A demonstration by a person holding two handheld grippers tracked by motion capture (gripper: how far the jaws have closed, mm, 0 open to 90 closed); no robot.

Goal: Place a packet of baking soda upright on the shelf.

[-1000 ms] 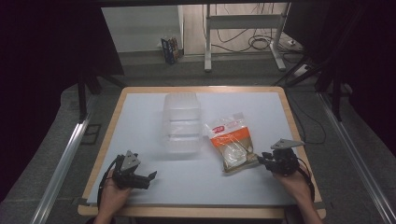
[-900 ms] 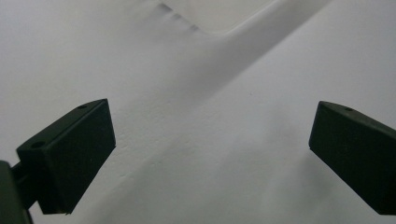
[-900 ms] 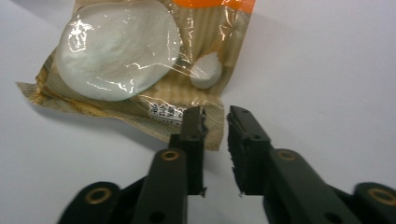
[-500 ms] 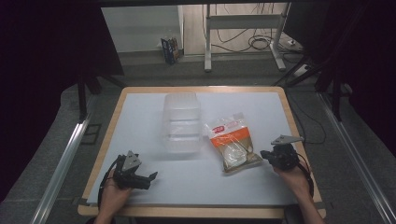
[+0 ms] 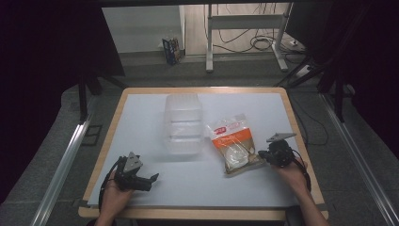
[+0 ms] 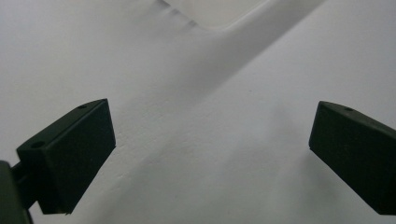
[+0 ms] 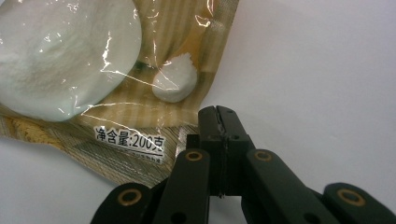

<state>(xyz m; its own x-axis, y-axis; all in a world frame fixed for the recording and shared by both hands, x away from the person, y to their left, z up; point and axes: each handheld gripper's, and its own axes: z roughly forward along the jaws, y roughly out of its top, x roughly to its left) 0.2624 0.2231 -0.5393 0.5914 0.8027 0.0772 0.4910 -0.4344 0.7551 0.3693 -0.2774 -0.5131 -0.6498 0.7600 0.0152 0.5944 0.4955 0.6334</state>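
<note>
Jaws of my right gripper [image 7: 219, 112] are pressed together, holding nothing, at the corner of the food packet [image 7: 116, 70]; my left gripper [image 5: 151, 178] gapes apart.

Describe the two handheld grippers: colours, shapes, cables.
Both are black. The left gripper carries a grey three-cornered plate and a black cable looping by the hand; its jaws end in blocky, wedge-shaped pads. The right gripper has the same grey plate, a trailing black cable, and linkage arms with brass-coloured pivot rings. No sleeves show.
</note>
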